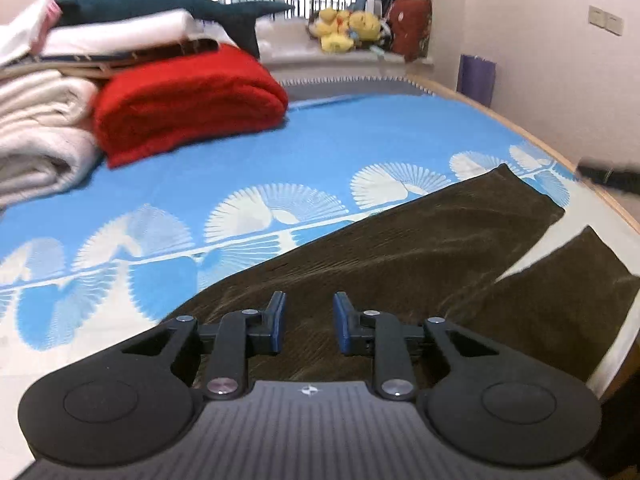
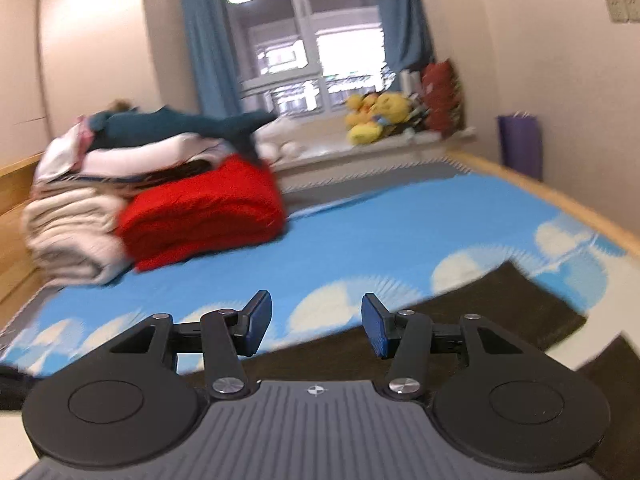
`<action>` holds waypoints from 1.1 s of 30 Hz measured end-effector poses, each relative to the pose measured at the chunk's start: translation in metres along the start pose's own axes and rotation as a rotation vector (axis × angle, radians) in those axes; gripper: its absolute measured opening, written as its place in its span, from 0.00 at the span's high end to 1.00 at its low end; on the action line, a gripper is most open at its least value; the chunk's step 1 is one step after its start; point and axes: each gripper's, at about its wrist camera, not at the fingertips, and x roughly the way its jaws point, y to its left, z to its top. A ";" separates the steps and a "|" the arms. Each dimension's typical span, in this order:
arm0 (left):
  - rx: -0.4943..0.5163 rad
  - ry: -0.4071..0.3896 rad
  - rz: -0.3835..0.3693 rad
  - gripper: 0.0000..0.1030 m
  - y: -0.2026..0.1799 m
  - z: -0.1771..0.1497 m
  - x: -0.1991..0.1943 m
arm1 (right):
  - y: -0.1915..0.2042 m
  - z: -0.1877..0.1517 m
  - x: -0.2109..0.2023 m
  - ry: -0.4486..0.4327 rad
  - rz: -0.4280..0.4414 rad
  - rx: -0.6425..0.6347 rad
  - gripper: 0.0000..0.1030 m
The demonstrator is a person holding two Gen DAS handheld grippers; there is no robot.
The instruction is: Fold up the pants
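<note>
Dark brown corduroy pants (image 1: 420, 248) lie spread on the blue bed sheet (image 1: 320, 148), both legs reaching toward the right edge of the bed. My left gripper (image 1: 309, 322) hangs above them, its blue pads apart with nothing between them. In the right wrist view the pants (image 2: 500, 304) show blurred at the lower right. My right gripper (image 2: 316, 326) is held above the sheet (image 2: 360, 232) and the pants' edge, jaws wide apart and empty.
A red folded blanket (image 1: 188, 100) and a stack of white bedding (image 1: 40, 132) with a dark plush shark (image 1: 160, 4) fill the far left of the bed. Yellow plush toys (image 1: 344, 28) sit on the windowsill. The wooden bed rim (image 1: 560, 152) runs along the right.
</note>
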 end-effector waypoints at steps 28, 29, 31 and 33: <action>-0.415 0.492 0.130 0.36 0.103 -0.172 0.049 | 0.062 -0.214 -0.019 0.631 0.180 -0.559 0.51; -0.410 0.507 0.133 0.36 0.102 -0.174 0.053 | 0.063 -0.217 -0.020 0.632 0.189 -0.574 0.50; -0.397 0.526 0.136 0.36 0.101 -0.177 0.057 | 0.065 -0.219 -0.024 0.621 0.195 -0.602 0.49; -0.387 0.529 0.132 0.36 0.101 -0.179 0.058 | 0.067 -0.216 -0.022 0.623 0.212 -0.602 0.48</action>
